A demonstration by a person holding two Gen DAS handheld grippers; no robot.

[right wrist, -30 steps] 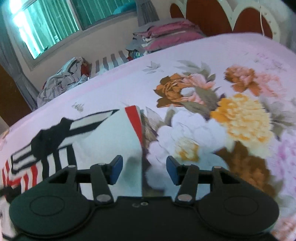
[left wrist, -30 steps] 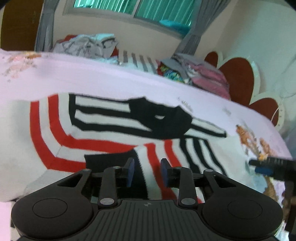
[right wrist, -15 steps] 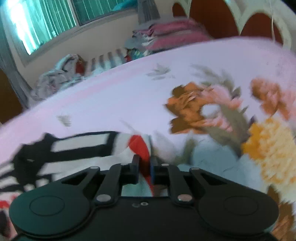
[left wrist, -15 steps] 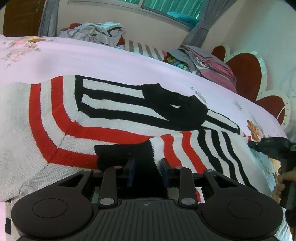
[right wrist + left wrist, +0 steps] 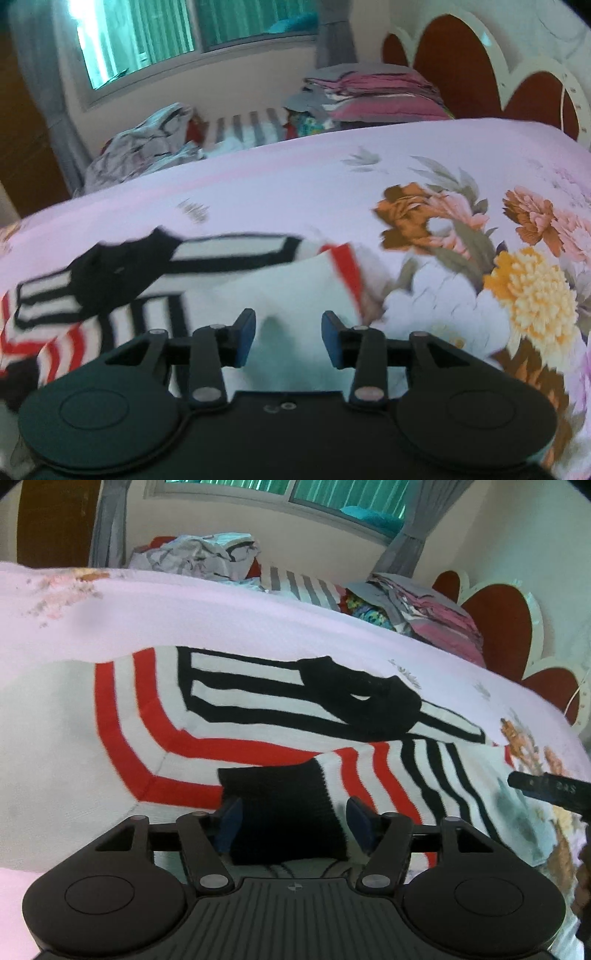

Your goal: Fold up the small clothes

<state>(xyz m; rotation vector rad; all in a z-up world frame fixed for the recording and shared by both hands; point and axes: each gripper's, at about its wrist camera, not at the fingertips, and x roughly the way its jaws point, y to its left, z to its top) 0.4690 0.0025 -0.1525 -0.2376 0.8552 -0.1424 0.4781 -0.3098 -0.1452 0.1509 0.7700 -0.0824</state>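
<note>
A small white knit sweater [image 5: 55,731] with red and black stripes lies flat on the pink bed sheet [image 5: 221,616]. One sleeve is folded across its body, ending in a black cuff [image 5: 280,805]. My left gripper [image 5: 291,821] is open, with its jaws either side of that cuff. My right gripper [image 5: 288,338] is open and empty over the sweater's white right-hand part [image 5: 280,291], near a red-trimmed edge [image 5: 345,269]. The right gripper's tip also shows at the right edge of the left wrist view [image 5: 546,788].
Stacked folded clothes [image 5: 373,96] and a crumpled grey pile [image 5: 199,557] lie along the far side of the bed. A red and white scalloped headboard [image 5: 476,70] stands at the right. Large printed flowers [image 5: 528,295] cover the sheet to the right of the sweater.
Both grippers have opened. The left let go of the black cuff, which now lies on the sweater. The right let go of the sweater's red-trimmed edge and drew back a little.
</note>
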